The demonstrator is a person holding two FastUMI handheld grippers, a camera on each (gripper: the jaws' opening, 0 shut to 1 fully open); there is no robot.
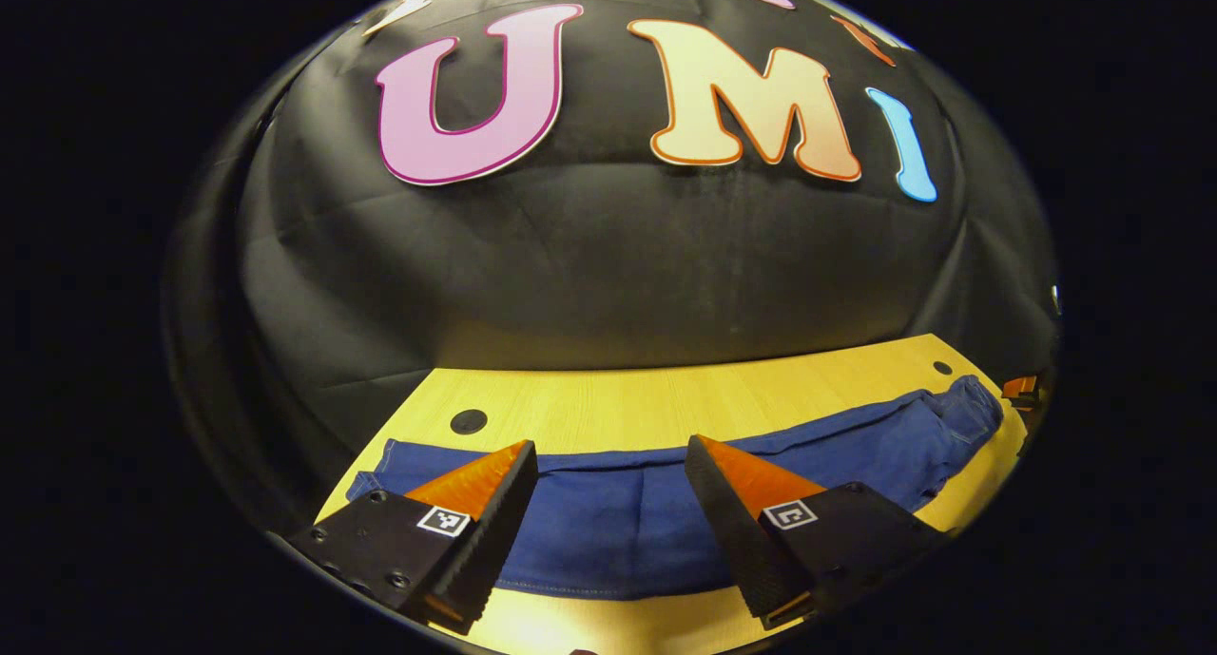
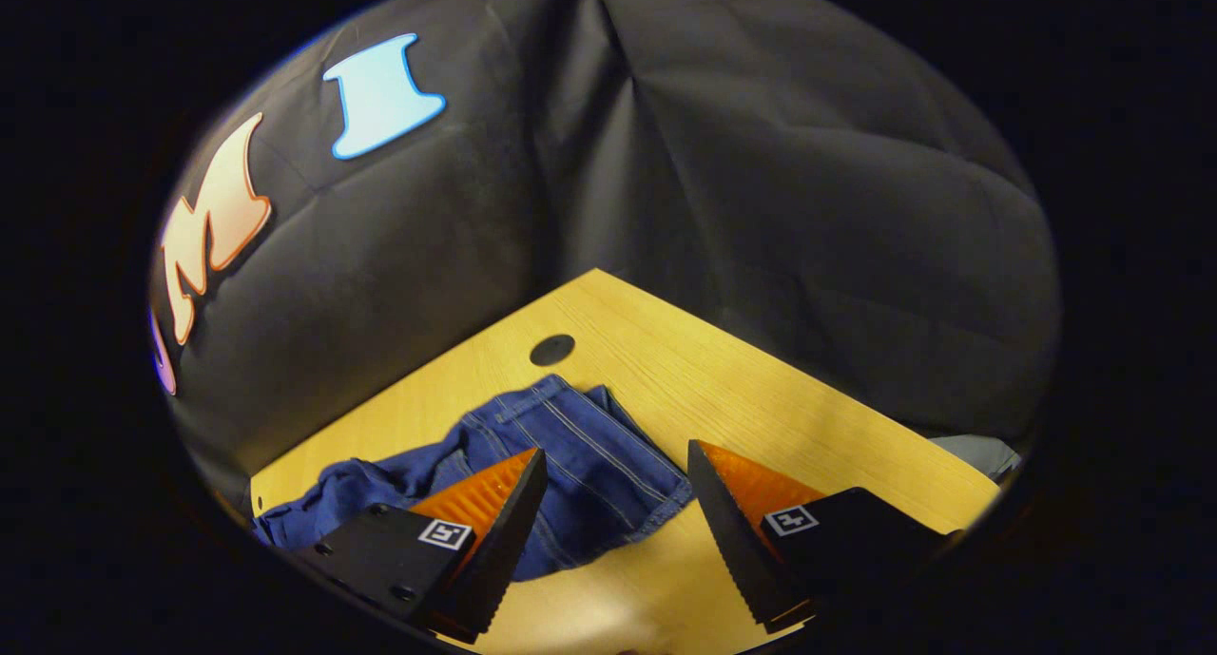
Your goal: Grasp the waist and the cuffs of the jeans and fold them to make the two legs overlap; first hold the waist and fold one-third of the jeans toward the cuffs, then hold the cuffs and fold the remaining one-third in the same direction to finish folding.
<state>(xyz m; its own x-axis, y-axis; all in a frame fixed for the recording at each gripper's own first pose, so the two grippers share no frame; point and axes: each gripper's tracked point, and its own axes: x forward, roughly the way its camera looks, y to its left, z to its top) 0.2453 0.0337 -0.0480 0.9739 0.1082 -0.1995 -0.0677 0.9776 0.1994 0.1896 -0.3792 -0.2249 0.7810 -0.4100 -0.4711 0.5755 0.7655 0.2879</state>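
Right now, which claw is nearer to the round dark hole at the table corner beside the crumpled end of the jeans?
Right, probably. The right claw hovers open over the jeans just before the hole. The left claw is open over the flat end; that hole lies far aside.

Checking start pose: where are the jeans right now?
The jeans lie spread flat along the wooden table, in front of the open left tongs; in the right gripper view one end lies before the open right tongs.

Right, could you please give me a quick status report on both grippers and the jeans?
Left gripper open over the jeans. Right gripper open over one end of the jeans. Jeans flat on wooden table, not gripped. Nothing in the way.
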